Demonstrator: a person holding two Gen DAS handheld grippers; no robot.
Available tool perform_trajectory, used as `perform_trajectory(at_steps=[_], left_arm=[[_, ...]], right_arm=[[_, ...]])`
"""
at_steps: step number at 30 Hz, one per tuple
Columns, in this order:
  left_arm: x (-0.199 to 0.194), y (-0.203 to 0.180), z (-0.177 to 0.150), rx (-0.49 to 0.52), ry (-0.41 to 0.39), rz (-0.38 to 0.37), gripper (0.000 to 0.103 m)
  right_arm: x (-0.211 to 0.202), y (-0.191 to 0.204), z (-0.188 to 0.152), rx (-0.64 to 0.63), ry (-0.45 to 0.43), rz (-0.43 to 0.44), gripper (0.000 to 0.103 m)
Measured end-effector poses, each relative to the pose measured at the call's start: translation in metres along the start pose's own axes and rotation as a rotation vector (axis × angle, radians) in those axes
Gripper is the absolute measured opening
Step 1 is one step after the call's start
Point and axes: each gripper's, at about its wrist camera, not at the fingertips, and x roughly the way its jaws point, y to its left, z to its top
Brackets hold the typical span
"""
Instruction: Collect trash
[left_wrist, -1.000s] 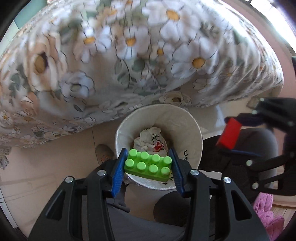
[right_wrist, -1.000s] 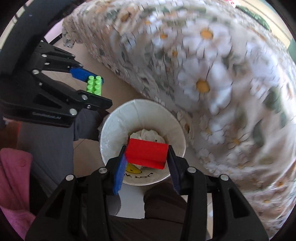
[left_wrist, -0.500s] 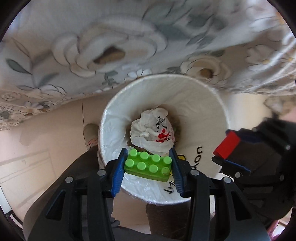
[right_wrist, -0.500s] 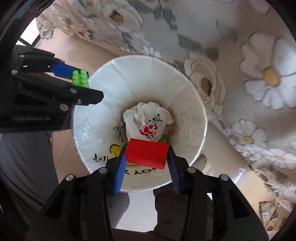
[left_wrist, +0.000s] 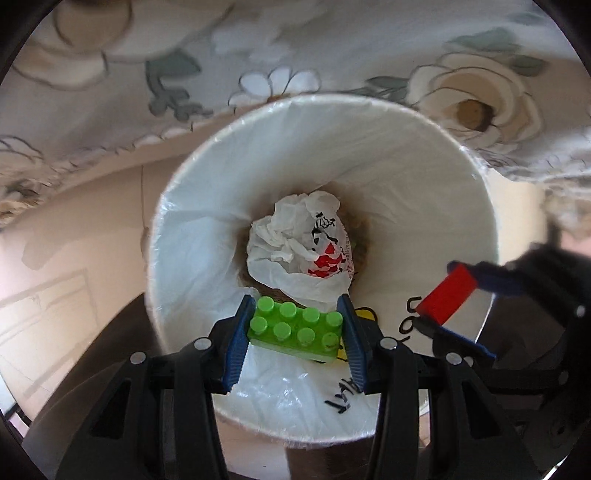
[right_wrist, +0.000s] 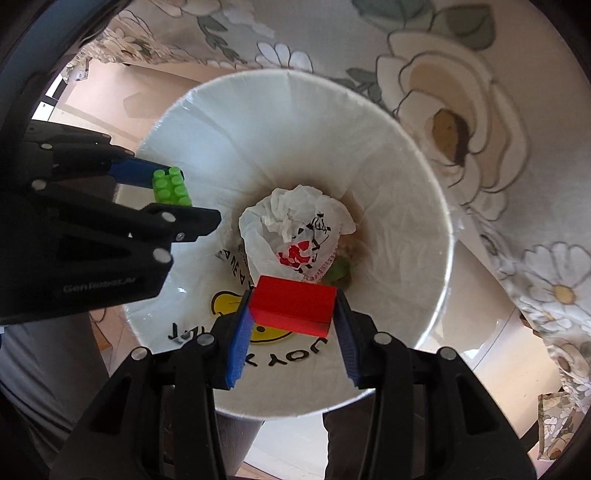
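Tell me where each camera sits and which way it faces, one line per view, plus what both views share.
Left wrist: sits on the left gripper, faces down into the bin; shows its own fingers clamping the green brick, the right gripper entering at right.
Right wrist: sits on the right gripper, faces down into the bin; shows its fingers clamping the red block, the left gripper at left.
Shared: the bin, crumpled bag, both toys, floral cloth.

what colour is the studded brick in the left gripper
Bright green brick, clearest in the left wrist view.
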Motion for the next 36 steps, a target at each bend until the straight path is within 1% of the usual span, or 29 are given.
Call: perform_trajectory(at_steps=[2, 8, 9, 10, 11, 16, 25, 31, 34, 36], left_arm=[[0.004, 0.001, 0.002, -0.007, 0.011, -0.009, 0.048], [0.022, -0.002, 0.008, -0.008, 0.05, -0.006, 0.049], [0.025, -0.002, 0.008, -0.009, 0.058, -0.003, 0.052], [0.026, -0.001, 0.009, -0.017, 0.063, 0.007, 0.064], [0.027, 0.0, 0.009, -0.027, 0.064, 0.014, 0.071], [0.031, 0.004, 0.01, -0.055, 0.08, 0.003, 0.072], [0.025, 0.0, 0.007, -0.038, 0.077, 0.006, 0.072], [0.017, 0.0, 0.005, -0.03, 0.057, 0.02, 0.072], [0.009, 0.0, 0.002, -0.023, 0.035, 0.048, 0.072], [0.004, 0.001, -0.001, -0.021, 0.024, 0.053, 0.072]], right_arm=[[0.007, -0.002, 0.002, 0.007, 0.007, 0.006, 0.044], [0.023, 0.0, 0.009, 0.004, 0.022, 0.012, 0.044], [0.024, 0.0, 0.01, 0.004, 0.024, 0.01, 0.048], [0.026, -0.001, 0.011, 0.01, 0.033, 0.011, 0.052], [0.029, -0.002, 0.012, 0.023, 0.041, 0.009, 0.059], [0.028, -0.009, 0.011, 0.057, 0.035, 0.033, 0.061], [0.018, -0.014, 0.007, 0.065, 0.014, 0.034, 0.061], [0.008, -0.016, 0.005, 0.063, 0.0, 0.021, 0.061], [0.004, -0.012, 0.003, 0.06, -0.008, 0.009, 0.061], [0.001, -0.009, 0.002, 0.056, -0.012, 0.003, 0.061]])
